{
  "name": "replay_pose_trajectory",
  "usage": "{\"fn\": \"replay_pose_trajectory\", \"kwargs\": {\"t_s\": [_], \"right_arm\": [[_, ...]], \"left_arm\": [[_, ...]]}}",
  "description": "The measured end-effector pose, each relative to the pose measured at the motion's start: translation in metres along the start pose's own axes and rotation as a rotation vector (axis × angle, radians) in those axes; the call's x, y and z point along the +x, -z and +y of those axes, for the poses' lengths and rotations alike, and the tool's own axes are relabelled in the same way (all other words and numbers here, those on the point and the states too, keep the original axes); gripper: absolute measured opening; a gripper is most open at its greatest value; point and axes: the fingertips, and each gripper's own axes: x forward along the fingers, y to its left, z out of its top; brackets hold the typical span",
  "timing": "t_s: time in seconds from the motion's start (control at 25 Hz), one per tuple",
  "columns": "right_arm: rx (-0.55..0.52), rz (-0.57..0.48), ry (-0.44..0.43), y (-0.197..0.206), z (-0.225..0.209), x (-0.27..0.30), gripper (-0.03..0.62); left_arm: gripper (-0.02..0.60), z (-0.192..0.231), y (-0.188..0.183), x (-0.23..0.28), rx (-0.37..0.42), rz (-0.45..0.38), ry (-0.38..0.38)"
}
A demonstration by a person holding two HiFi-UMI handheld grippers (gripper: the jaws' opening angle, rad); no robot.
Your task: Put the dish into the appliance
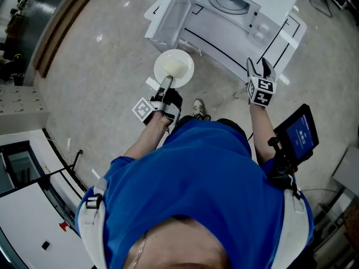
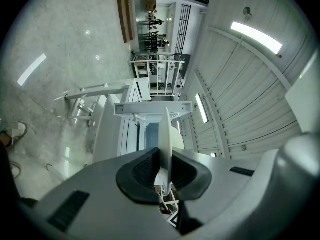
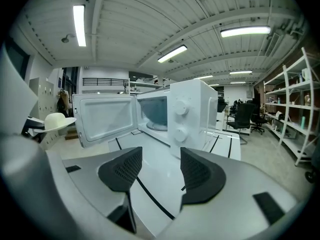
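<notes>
Bright, even light falls from ceiling strip lights (image 3: 79, 24), seen plainly in both gripper views. They leave soft glare patches on the polished floor (image 1: 100, 37) and only faint shadows. In the head view the white dish (image 1: 174, 68) and the microwave (image 1: 247, 15) nearly bleach out. All views bend strongly at the edges. The gripper views are ringed with black corners, and their nearest foreground looks soft.

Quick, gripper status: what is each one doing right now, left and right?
Left gripper: closed on the rim of the round white dish.
Right gripper: open, empty.
</notes>
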Motion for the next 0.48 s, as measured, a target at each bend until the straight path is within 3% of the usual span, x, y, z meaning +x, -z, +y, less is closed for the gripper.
{"fn": "replay_pose_trajectory", "kwargs": {"t_s": [0.48], "right_arm": [[0.001,-0.016,-0.016,-0.005,0.005,-0.003,0.242]], "left_arm": [[0.026,0.003,0.014,0.021,-0.002,0.054,-0.005]]}}
